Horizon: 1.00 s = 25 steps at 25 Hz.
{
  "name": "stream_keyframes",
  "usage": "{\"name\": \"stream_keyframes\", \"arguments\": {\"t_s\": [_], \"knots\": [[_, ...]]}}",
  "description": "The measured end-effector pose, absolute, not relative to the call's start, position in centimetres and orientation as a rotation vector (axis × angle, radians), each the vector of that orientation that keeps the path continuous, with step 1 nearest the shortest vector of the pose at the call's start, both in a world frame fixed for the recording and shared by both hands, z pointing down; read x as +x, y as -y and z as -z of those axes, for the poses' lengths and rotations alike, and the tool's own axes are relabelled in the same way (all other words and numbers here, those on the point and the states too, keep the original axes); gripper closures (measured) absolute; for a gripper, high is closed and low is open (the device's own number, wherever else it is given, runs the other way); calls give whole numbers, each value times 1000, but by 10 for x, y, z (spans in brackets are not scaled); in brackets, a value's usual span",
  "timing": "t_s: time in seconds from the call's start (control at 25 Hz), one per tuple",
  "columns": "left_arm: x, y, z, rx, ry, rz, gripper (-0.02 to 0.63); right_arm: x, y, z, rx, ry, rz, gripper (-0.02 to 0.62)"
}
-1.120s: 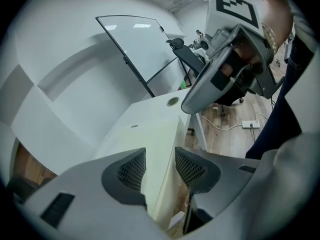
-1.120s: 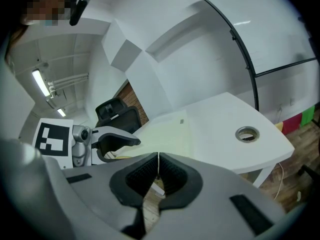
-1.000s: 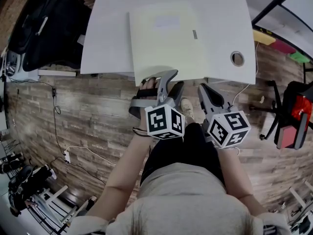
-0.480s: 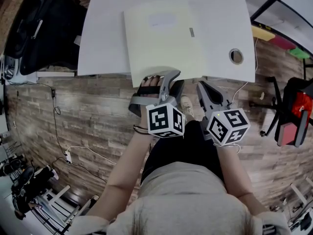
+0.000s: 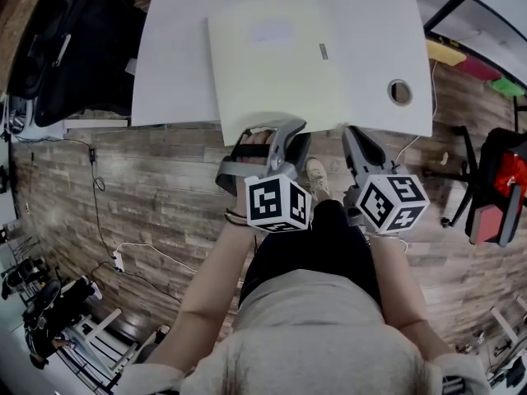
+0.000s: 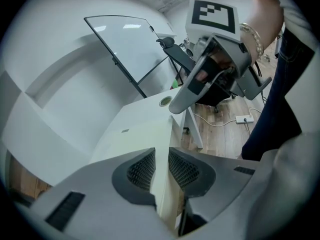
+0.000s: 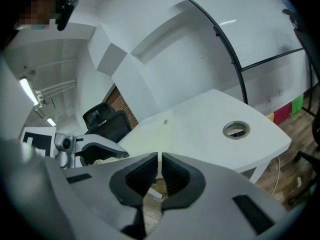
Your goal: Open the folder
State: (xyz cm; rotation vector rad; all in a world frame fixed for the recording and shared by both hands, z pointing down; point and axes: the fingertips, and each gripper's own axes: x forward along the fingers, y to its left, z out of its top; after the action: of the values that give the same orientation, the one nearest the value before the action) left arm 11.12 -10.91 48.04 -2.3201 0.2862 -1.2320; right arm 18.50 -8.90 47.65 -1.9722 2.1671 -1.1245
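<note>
Jaws of left gripper have just been closing, apparently astride folder edge.

white table | black office chair left of it | power strip on wood floor

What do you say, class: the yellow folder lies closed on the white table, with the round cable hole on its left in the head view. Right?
Wrong side: the head view shows the round cable hole to the right of the folder, not its left. The rest stands.
</note>
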Motion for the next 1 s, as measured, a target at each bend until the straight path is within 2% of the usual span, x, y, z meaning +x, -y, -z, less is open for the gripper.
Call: {"name": "stream_keyframes", "arguments": {"t_s": [0.48, 0.64, 1.0], "knots": [[112, 106, -475, -2353, -312, 1206, 520, 206, 118, -480, -1970, -2144, 1137, 568], [112, 107, -476, -2368, -322, 1200, 522, 202, 124, -485, -1937, -2157, 1164, 500], [112, 106, -473, -2381, -332, 1192, 523, 204, 123, -490, -1870, -2130, 1221, 499]]}}
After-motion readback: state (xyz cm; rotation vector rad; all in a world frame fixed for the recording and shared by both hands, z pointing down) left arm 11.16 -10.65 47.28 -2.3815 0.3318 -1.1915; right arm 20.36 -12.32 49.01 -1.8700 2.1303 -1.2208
